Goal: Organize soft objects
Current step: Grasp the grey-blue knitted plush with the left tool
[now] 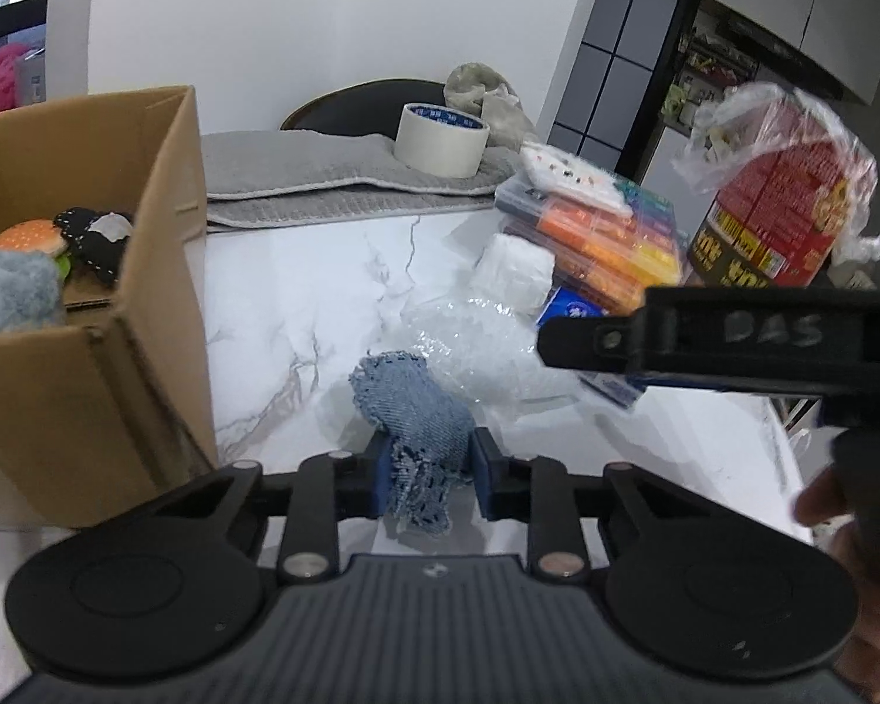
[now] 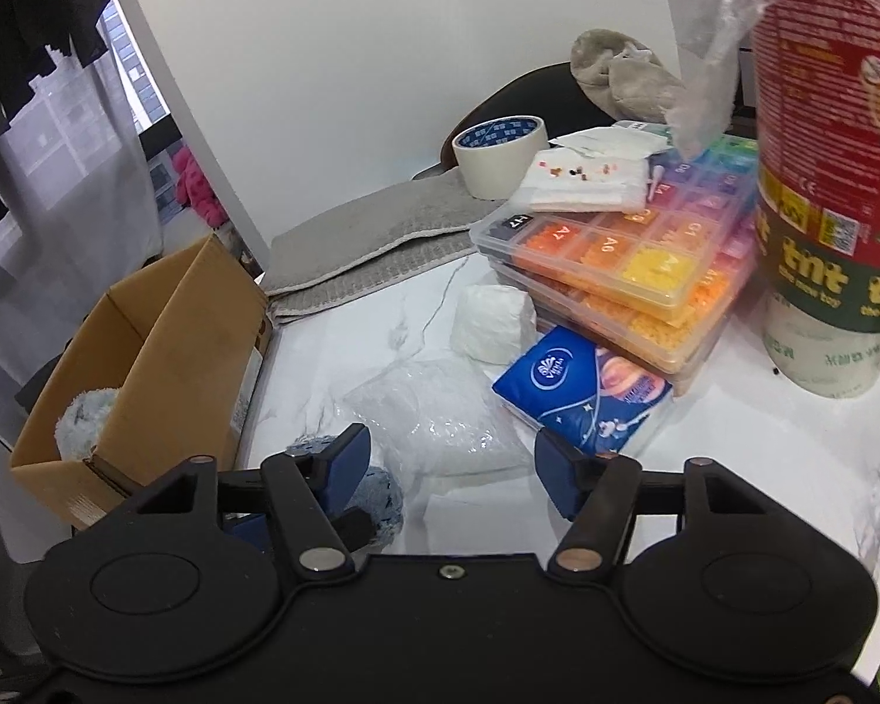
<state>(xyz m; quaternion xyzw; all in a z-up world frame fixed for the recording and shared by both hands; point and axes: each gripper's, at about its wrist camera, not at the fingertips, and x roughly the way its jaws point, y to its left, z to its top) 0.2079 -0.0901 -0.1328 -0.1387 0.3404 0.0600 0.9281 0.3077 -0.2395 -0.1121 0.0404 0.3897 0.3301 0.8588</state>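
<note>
Now the pick step: left gripper [image 1: 427, 472] is clamped on the denim scrap [image 1: 415, 410] at the near table edge. Right gripper [image 2: 452, 463] has jaws apart, nothing held, w/ the bubble wrap [image 2: 440, 416] just beyond. Next, prob. carry the denim left and drop it in the cardboard box [image 1: 146, 317], which holds a burger plush [image 1: 29, 239], a black soft toy [image 1: 94, 240] & sth. grey and fluffy [image 1: 12, 293].

My right gripper [image 2: 449, 463] stands with jaws apart over the marble table [image 2: 762, 440], a clear plastic bag [image 2: 434, 416] between them, untouched. Denim scrap [image 2: 381, 498] lies beside the cardboard box [image 2: 164, 352].
</note>
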